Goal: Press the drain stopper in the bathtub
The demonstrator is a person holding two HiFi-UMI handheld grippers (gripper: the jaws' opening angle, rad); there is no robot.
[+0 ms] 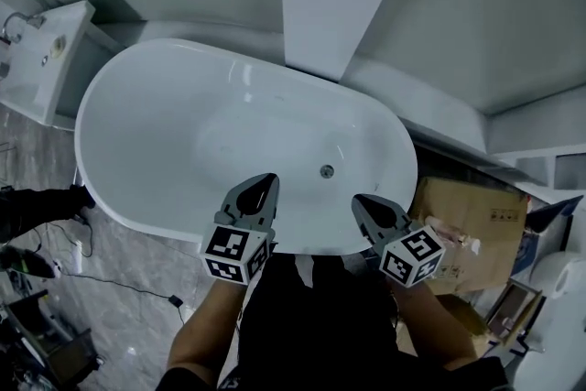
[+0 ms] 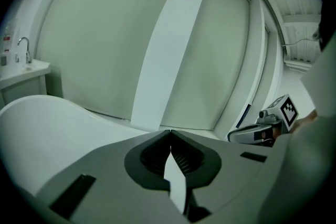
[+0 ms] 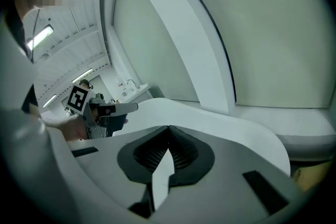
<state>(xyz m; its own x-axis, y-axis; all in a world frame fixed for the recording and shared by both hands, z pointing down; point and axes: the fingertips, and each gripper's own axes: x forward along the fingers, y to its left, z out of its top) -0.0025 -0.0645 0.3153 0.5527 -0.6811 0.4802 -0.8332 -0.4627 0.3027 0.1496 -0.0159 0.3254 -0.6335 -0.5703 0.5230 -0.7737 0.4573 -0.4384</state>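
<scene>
Head view: both grippers hover by the tub's near rim. Left gripper [image 1: 268,182]: jaws together, nothing between. Right gripper [image 1: 361,200]: same, tips touching, empty. Farther in, the stopper [image 1: 327,170] sits on the floor of the tub [image 1: 119,78], at about 11 o'clock from the right tips and 3 o'clock from the left. Right looks nearer, so probably the better presser. No contact yet.

No legible text, brand or number anywhere. Only black-and-white square marker patterns on the cubes of left gripper [image 1: 268,182] and right gripper [image 1: 360,200]: codes, not characters. Small dark print on cardboard box [image 1: 467,213] at head view's right, too small to read.
</scene>
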